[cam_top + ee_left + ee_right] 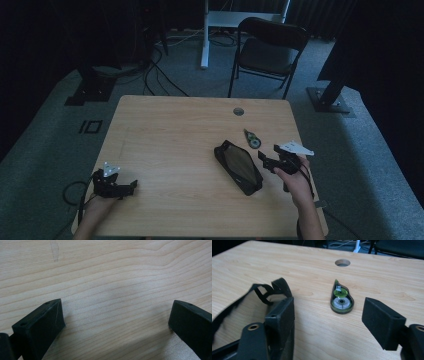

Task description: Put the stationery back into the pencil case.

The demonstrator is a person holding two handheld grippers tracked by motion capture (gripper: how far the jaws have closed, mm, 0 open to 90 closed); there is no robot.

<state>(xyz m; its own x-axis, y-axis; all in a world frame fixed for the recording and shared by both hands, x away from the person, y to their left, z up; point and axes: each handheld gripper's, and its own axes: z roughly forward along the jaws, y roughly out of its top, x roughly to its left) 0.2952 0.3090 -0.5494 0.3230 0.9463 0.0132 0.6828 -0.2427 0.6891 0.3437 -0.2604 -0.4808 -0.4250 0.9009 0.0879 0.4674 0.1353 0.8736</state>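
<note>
Correction-tape dispenser (341,298), likely light, rigid and slick, suits a pinch across its flat sides by the spread right gripper (329,322); left gripper (117,320) spread, empty.

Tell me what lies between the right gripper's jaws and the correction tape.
Nothing: in the right gripper view, only bare wooden table separates the open right gripper from the correction tape. The black pouch sits off to the side.

Pale wood tabletop (165,145), round hole (238,111) near far edge; black pouch (238,166) and green tape dispenser (252,138) nearer than hole
</note>
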